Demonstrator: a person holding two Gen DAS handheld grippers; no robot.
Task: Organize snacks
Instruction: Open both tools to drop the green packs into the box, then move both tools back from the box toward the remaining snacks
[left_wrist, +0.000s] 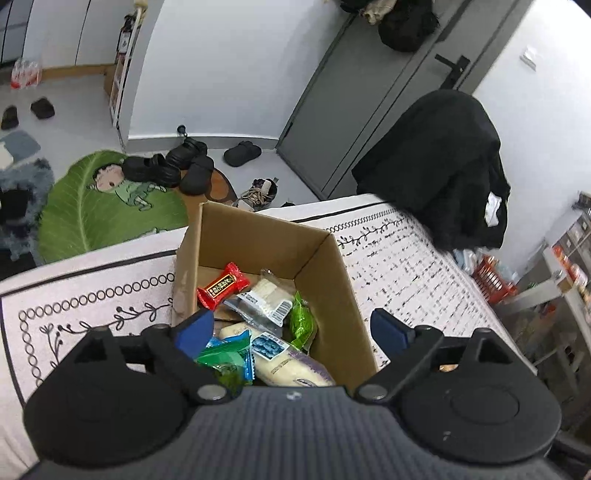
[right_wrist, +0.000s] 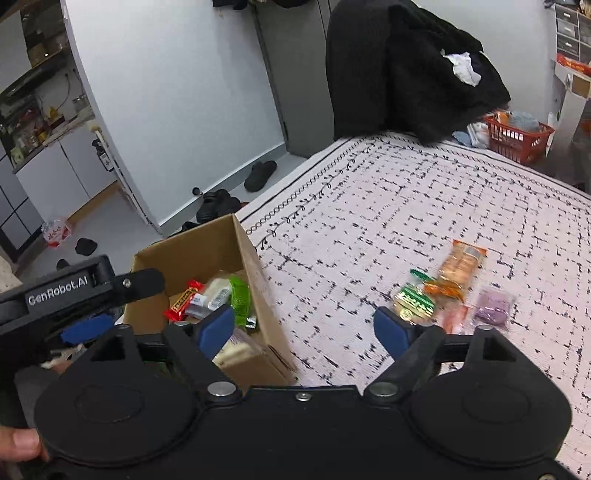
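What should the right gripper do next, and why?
Probably swing the open, empty right gripper toward the snacks left on the cloth, starting with the near green-and-gold packet. The cardboard box already holds several snacks, and this loose pile sits just past the right finger.

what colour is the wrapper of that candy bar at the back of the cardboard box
Red, with a dark label panel: the candy bar shows best in the left wrist view.

Open-topped cardboard box, part-filled with snacks; bare tablecloth between box and loose snack packets; black coat borders far edge.
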